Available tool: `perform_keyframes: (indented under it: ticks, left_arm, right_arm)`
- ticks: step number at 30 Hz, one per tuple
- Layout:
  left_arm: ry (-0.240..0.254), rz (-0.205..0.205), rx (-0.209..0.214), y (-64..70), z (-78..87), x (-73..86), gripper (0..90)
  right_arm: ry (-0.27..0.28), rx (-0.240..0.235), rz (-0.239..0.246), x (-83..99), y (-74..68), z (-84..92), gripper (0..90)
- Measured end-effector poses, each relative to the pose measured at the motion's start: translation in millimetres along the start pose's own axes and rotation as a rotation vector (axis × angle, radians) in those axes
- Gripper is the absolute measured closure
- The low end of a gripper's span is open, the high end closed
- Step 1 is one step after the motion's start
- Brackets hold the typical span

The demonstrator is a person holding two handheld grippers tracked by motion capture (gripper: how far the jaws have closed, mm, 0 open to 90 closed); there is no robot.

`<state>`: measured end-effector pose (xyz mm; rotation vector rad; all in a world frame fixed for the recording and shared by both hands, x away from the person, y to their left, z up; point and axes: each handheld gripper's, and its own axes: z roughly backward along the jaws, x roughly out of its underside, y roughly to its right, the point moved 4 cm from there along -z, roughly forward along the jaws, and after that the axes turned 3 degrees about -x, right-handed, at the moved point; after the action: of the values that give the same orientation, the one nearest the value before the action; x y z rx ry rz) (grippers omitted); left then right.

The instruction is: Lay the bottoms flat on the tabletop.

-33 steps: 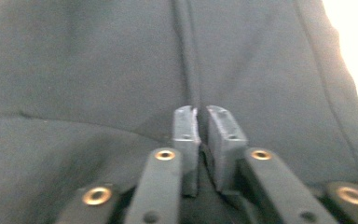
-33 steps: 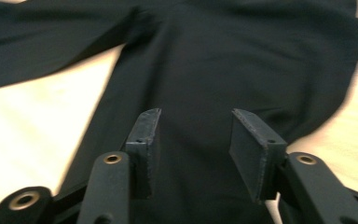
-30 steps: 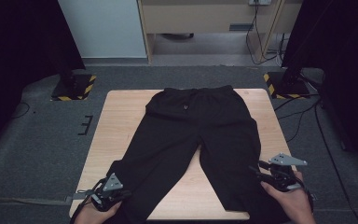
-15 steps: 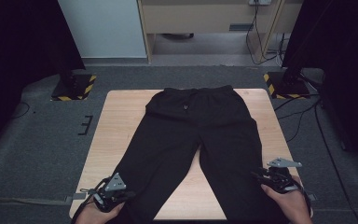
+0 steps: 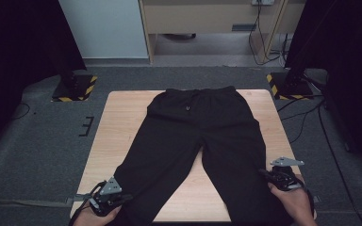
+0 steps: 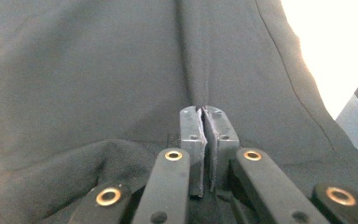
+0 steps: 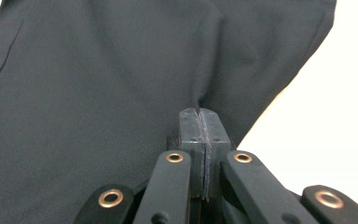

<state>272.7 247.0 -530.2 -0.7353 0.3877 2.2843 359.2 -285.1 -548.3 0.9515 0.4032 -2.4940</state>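
Note:
Black trousers (image 5: 202, 132) lie flat on the wooden table (image 5: 118, 127), waistband at the far side, legs spread toward me. My left gripper (image 5: 118, 197) sits at the hem of the left leg near the table's front left corner. In the left gripper view its jaws are pressed together on a fold of the black cloth (image 6: 121, 84), the left gripper (image 6: 202, 111) pinching a raised crease. My right gripper (image 5: 268, 175) holds the outer edge of the right leg near the front right corner. In the right gripper view the right gripper (image 7: 199, 112) is shut on the trousers' cloth (image 7: 98, 93).
The table stands on grey carpet (image 5: 37, 141). Two black stands with yellow-striped bases (image 5: 75, 87) (image 5: 287, 84) flank its far corners. Cables (image 5: 311, 117) run along the floor at right. A wooden cabinet (image 5: 207, 19) is behind.
Both grippers have drawn back toward the near edge of the table, pulling the trouser legs with them. The right gripper also dropped lower.

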Motion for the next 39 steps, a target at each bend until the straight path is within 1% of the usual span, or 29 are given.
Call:
perform_keyframes:
  ticks: [1, 4, 5, 6, 7, 8, 9, 10, 11, 12, 14, 15, 16, 18, 19, 20, 23, 25, 26, 28, 29, 30, 31, 33, 35, 37, 38, 39]
  left_arm:
    - [-0.001, -0.004, 0.008, 1.7, 0.0, -0.1, 86.2]
    - [-0.007, -0.016, 0.020, 7.9, -1.8, -1.3, 86.2]
    - [-0.012, -0.024, 0.019, 8.9, -2.7, -1.7, 86.1]
    - [-0.016, -0.029, 0.014, 9.0, -3.5, -1.9, 86.0]
    - [-0.016, -0.028, 0.011, 7.9, -4.1, -1.9, 85.9]
    - [-0.016, -0.025, 0.010, 7.1, -4.0, -1.6, 85.8]
    - [-0.012, -0.019, 0.011, 6.1, -3.9, -1.3, 85.6]
    - [-0.009, -0.014, 0.012, 5.3, -3.8, -1.0, 85.4]
    - [-0.007, -0.014, 0.013, 4.8, -3.8, -0.8, 85.4]
    - [-0.008, -0.013, 0.014, 4.9, -4.1, -0.5, 85.4]
    - [-0.012, -0.017, 0.015, 6.0, -5.0, 0.3, 85.4]
    - [-0.014, -0.017, 0.014, 6.7, -5.3, 0.8, 85.4]
    - [-0.013, -0.017, 0.012, 7.2, -5.6, 1.2, 85.4]
    - [-0.012, -0.017, 0.012, 7.5, -5.6, 1.6, 85.2]
    - [-0.011, -0.014, 0.012, 7.5, -5.6, 1.8, 85.2]
    - [-0.010, -0.015, 0.011, 7.2, -5.7, 2.0, 85.2]
    - [-0.011, -0.008, 0.011, 7.1, -5.8, 3.6, 85.3]
    - [-0.009, -0.005, 0.009, 6.2, -6.3, 4.5, 85.3]
    - [-0.009, -0.002, 0.009, 5.7, -6.9, 5.0, 85.3]
    - [-0.010, 0.004, 0.006, 4.7, -7.7, 6.2, 85.5]
    - [-0.009, 0.004, 0.004, 4.5, -7.7, 6.5, 85.5]
    - [-0.008, 0.006, 0.003, 4.7, -7.5, 6.8, 85.6]
    - [-0.008, 0.010, 0.001, 5.6, -6.8, 7.0, 85.6]
    - [-0.018, 0.010, 0.018, 8.8, -5.3, 7.5, 85.9]
    - [-0.027, 0.015, 0.053, 14.3, -3.8, 8.1, 86.2]
    - [-0.033, 0.002, 0.064, 19.5, -2.0, 4.9, 86.3]
    - [-0.021, -0.005, 0.064, 21.6, -0.9, -1.1, 86.3]
    - [-0.010, -0.007, 0.066, 22.5, -0.9, -5.9, 86.2]
  right_arm:
    - [0.001, 0.004, 0.004, -1.1, 2.5, 0.9, 89.8]
    - [0.017, 0.034, -0.014, -7.6, 13.5, 4.2, 89.8]
    - [0.012, 0.029, -0.017, -9.5, 15.9, 4.2, 89.6]
    - [0.011, -0.003, -0.026, -11.0, 16.1, 3.0, 88.3]
    - [0.008, -0.047, -0.041, -12.0, 15.5, 2.6, 84.9]
    - [0.027, -0.022, -0.026, -14.2, 18.6, 5.3, 80.2]
    - [0.045, -0.006, -0.029, -15.9, 21.2, 8.2, 77.7]
    - [0.079, 0.007, -0.047, -18.0, 25.1, 12.0, 75.9]
    - [0.096, 0.024, -0.059, -19.2, 29.7, 15.8, 74.3]
    - [0.101, 0.045, -0.062, -19.5, 34.4, 18.5, 73.4]
    - [0.077, 0.071, -0.076, -16.9, 41.6, 18.8, 71.6]
    - [0.058, 0.086, -0.074, -14.7, 45.0, 17.8, 70.4]
    - [0.050, 0.096, -0.080, -12.9, 47.1, 16.0, 68.8]
    - [0.045, 0.100, -0.092, -10.8, 49.6, 11.5, 63.6]
    - [0.044, 0.101, -0.101, -10.2, 49.1, 9.1, 62.6]
    - [0.030, 0.108, -0.091, -8.8, 48.6, 5.8, 60.7]
    - [0.011, 0.117, -0.101, -5.9, 45.6, 0.1, 58.9]
    - [0.011, 0.128, -0.090, -3.8, 44.2, 0.9, 59.6]
    - [0.016, 0.131, -0.091, -2.5, 44.5, 2.5, 59.8]
    - [0.024, 0.135, -0.116, 2.3, 45.6, 7.7, 60.7]
    - [0.026, 0.126, -0.120, 5.0, 44.8, 9.4, 60.4]
    - [0.030, 0.115, -0.112, 6.8, 44.0, 10.6, 60.1]
    - [0.031, 0.095, -0.110, 9.4, 40.7, 11.8, 59.5]
    - [0.023, 0.074, -0.094, 14.2, 34.2, 12.1, 58.4]
    - [0.033, 0.095, -0.061, 16.9, 31.3, 11.9, 60.7]
    - [0.025, 0.121, -0.050, 17.1, 32.5, 12.8, 64.9]
    - [0.026, 0.123, -0.048, 16.8, 33.7, 12.8, 73.9]
    - [0.023, 0.110, -0.041, 16.4, 33.6, 13.1, 88.1]
